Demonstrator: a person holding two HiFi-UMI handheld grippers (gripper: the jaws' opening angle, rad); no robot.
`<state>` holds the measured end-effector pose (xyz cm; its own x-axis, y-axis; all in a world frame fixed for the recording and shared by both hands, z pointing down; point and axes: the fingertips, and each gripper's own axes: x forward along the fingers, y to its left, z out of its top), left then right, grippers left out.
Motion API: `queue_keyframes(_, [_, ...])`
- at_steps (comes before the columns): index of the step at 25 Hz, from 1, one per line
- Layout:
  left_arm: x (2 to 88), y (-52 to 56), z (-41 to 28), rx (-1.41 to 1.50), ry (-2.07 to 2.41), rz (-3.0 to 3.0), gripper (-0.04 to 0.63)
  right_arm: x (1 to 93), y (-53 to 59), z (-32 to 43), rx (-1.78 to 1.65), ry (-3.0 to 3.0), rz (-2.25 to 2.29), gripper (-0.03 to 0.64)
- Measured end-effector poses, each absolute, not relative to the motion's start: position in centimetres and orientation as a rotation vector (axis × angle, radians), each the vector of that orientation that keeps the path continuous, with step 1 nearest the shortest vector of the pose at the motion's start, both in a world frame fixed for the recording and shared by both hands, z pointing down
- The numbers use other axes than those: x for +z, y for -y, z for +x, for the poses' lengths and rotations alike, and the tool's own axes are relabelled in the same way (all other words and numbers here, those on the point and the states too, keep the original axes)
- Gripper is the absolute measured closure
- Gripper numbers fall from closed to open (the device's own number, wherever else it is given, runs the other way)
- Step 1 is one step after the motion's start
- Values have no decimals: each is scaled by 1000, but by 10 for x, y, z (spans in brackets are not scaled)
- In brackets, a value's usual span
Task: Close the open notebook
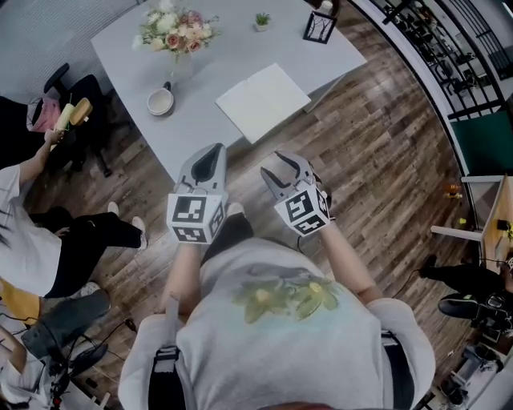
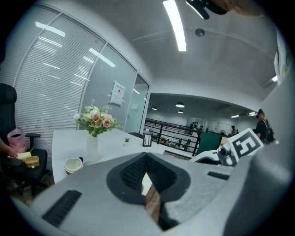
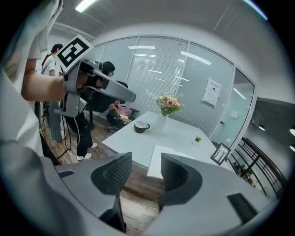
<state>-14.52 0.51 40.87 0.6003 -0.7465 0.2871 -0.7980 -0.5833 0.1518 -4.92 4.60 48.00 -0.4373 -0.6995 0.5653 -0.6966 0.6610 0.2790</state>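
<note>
Up at 12 o'clock in the head view sits a white table (image 1: pixel 204 120); the open notebook (image 1: pixel 263 102) lies flat on its near-right corner, pages up, long axis running roughly 8 to 2 o'clock; nothing rests on it. From the notebook, a cup (image 1: pixel 160 101) is at 9 o'clock, a vase of flowers (image 1: pixel 175 36) at 10, a tiny plant (image 1: pixel 262 20) at 12, a picture frame (image 1: pixel 319 26) at 1. Both grippers hang over bare wood floor (image 1: pixel 361 152) at the notebook's 6 o'clock, well apart from it; a seated person (image 1: pixel 48 224) is off at 9 o'clock.

Over in the left gripper view, the left gripper (image 2: pixel 146 159) has its jaws together at the tips, gripping nothing; the vase (image 2: pixel 92 148), cup (image 2: pixel 73 165), plant (image 2: pixel 127 140) and frame (image 2: pixel 146 140) line up on the table beyond; the pale sliver in the slit I can't identify.

Then the right gripper view: the right gripper (image 3: pixel 146 153) has its jaws apart and empty; the notebook (image 3: pixel 154 168) shows through the gap at the table edge (image 3: pixel 124 147), with floor between it and the jaws; the left gripper (image 3: pixel 129 96) pokes in at 10 o'clock, clear of the path.
</note>
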Motion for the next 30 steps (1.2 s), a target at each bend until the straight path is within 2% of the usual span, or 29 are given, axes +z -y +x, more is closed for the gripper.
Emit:
queue_keyframes(23, [472, 48, -137, 391, 1232, 2476, 593, 605, 27, -51, -263, 1915, 695, 423])
queue_keyframes(30, [486, 57, -141, 424, 1295, 2396, 594, 644, 42, -46, -461, 1775, 529, 423])
